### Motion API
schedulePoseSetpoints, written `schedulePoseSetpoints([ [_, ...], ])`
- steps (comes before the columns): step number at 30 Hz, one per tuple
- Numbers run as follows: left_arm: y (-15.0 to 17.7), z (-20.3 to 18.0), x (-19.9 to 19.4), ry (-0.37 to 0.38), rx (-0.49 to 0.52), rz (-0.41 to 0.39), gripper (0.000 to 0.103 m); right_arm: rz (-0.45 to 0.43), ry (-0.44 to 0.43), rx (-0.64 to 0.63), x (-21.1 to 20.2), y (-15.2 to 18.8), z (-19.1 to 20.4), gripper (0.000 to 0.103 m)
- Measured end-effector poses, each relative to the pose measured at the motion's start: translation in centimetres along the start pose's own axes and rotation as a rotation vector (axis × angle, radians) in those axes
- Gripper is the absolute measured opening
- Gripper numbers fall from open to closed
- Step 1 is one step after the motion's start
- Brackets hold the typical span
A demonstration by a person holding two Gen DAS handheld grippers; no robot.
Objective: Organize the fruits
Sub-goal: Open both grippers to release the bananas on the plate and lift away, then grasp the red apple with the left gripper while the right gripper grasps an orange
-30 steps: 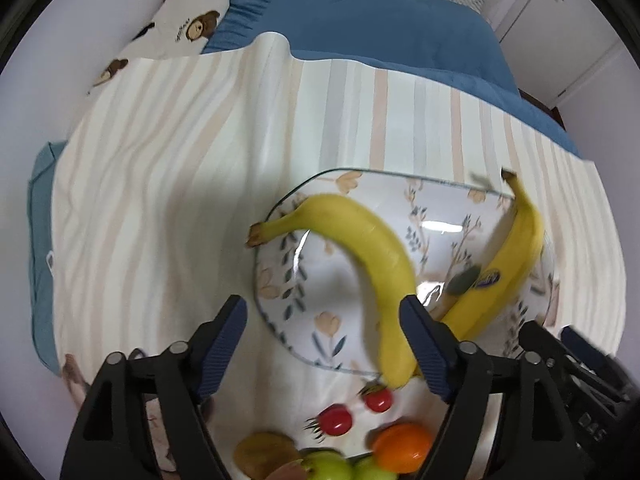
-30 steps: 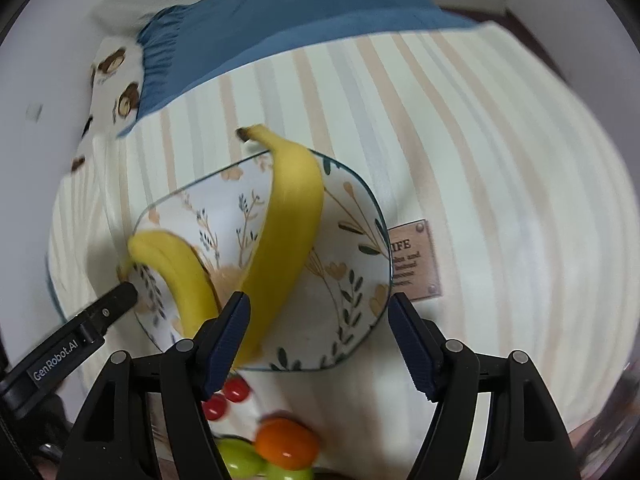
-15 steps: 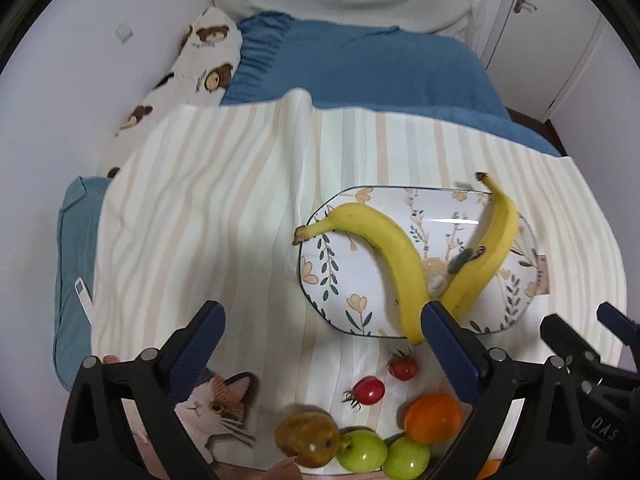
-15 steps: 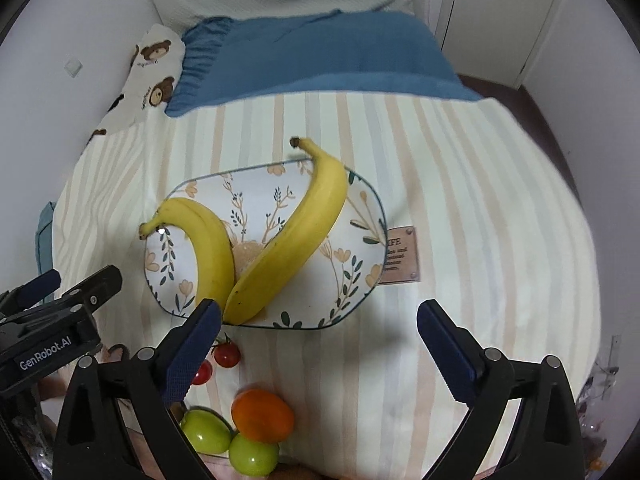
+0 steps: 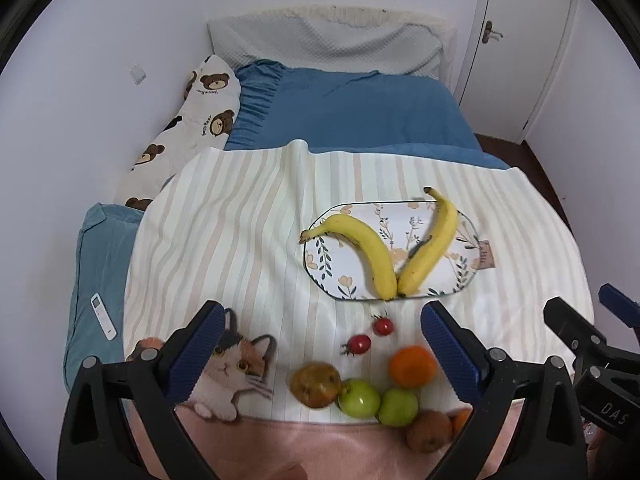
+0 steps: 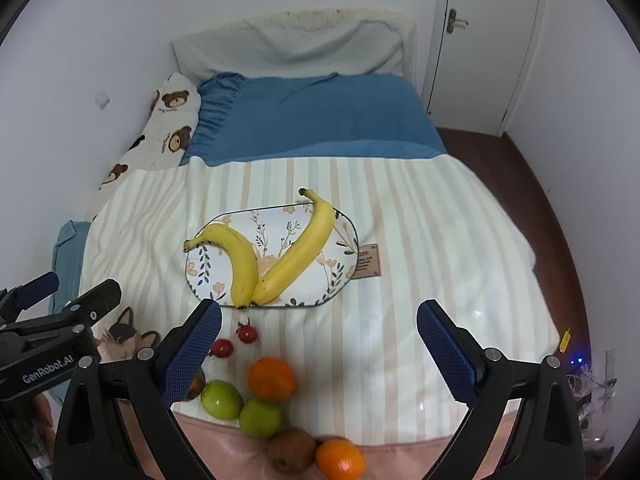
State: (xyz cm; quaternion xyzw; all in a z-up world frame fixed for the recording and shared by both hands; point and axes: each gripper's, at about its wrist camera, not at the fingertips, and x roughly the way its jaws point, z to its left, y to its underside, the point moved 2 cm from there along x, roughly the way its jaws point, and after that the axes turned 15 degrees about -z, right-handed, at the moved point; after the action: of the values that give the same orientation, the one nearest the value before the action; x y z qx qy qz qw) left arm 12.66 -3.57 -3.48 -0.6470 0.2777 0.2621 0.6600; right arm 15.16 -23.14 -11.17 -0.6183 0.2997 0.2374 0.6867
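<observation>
Two bananas lie in a V on a flowered plate on the striped cloth. In front of the plate lie two cherry tomatoes, an orange, two green apples, a brownish pear and a kiwi. A second orange lies at the cloth's near edge. My left gripper is open and empty above the loose fruit. My right gripper is open and empty too.
The striped cloth covers a bed with a blue sheet, a bear-print pillow and a remote on a blue cushion at left. A wall runs along the left. A door and wooden floor are at right.
Both grippers have pulled back and up from the plate, so the whole bed and the loose fruit come into view. The bananas stay on the plate.
</observation>
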Motion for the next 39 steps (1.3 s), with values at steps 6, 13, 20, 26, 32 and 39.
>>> schedulePoseSetpoints([
  [6, 0.8, 0.0, -4.3, 0.025, 0.005, -0.042, 0.1, -0.056, -0.011, 0.004, -5.2, 0.3, 0.5, 0.1],
  [13, 2.5, 1.4, -6.2, 0.045, -0.022, 0.014, 0.1, -0.071, -0.031, 0.021, -9.0, 1.4, 1.4, 0.1],
  [20, 7.9, 2.1, -2.5, 0.05, 0.027, 0.149, 0.1, 0.105, -0.009, 0.139, -5.5, 7.3, -0.3, 0.1],
  [26, 14.4, 0.8, 2.9, 0.072, 0.084, 0.327, 0.1, 0.302, 0.062, 0.298, 0.7, 15.0, -4.0, 0.1],
  [32, 19.3, -1.4, 6.1, 0.084, 0.117, 0.46, 0.1, 0.49, 0.05, 0.524, 7.1, 22.5, -7.2, 0.094],
  [39, 20.9, -3.4, 6.2, 0.109, 0.03, 0.528, 0.1, 0.523, 0.003, 0.579, 8.3, 24.5, -8.6, 0.067],
])
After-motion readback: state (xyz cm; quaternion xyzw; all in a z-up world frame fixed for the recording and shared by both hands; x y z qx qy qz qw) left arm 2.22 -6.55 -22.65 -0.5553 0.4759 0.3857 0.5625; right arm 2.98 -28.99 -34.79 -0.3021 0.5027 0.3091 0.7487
